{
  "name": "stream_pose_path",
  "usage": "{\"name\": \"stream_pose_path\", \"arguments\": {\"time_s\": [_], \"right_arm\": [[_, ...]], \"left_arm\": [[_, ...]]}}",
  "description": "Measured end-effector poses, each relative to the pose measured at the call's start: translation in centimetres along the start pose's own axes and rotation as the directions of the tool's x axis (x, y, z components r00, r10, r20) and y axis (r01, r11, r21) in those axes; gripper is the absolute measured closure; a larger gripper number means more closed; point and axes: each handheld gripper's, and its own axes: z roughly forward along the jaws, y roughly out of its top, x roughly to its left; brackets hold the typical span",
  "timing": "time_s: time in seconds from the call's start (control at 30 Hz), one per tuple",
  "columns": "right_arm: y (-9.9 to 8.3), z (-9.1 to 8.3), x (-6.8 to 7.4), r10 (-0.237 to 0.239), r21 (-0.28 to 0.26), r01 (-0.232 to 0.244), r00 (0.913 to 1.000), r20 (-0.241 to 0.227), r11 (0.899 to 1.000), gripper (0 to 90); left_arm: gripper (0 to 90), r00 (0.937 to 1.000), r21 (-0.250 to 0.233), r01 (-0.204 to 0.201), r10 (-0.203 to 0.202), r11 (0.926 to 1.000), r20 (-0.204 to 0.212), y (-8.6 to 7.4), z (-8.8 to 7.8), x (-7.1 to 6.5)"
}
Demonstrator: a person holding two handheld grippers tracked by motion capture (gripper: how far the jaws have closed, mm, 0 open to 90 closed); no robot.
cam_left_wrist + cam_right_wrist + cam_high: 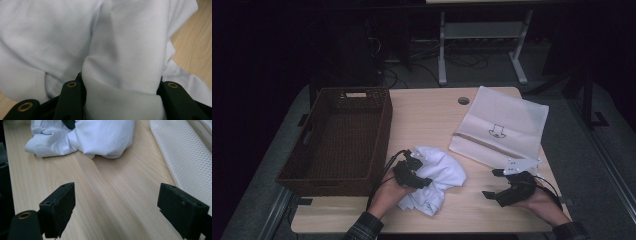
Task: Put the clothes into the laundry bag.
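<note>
Your left gripper (418, 172) angled rightward, jaws part-closed, your right gripper (493, 186) held low, jaws spread wide, pointing left.

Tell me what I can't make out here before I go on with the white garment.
- Left claw tips: in its own view a fold of the white garment fills the gap and covers the pads, so the bite can't be judged.
- Garment type: crumpled in the high view.
- Mesh bag: cut off by the right claw view's edge.
- Bag's printed mark: too small.
- Wicker basket near inner wall: hidden by its rim.
</note>
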Motion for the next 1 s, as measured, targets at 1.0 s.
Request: {"name": "stream_pose_path", "arguments": {"time_s": [1.0], "right_arm": [[1.3, -0.3, -5.5, 0.049, -0.005, -0.049, 0.9981, 0.037, 0.999, 34.4]], "left_arm": [[51.8, 0.9999, -0.032, -0.011, 0.011, 0.9994, 0.002, -0.5, 0.0, -0.1]]}}
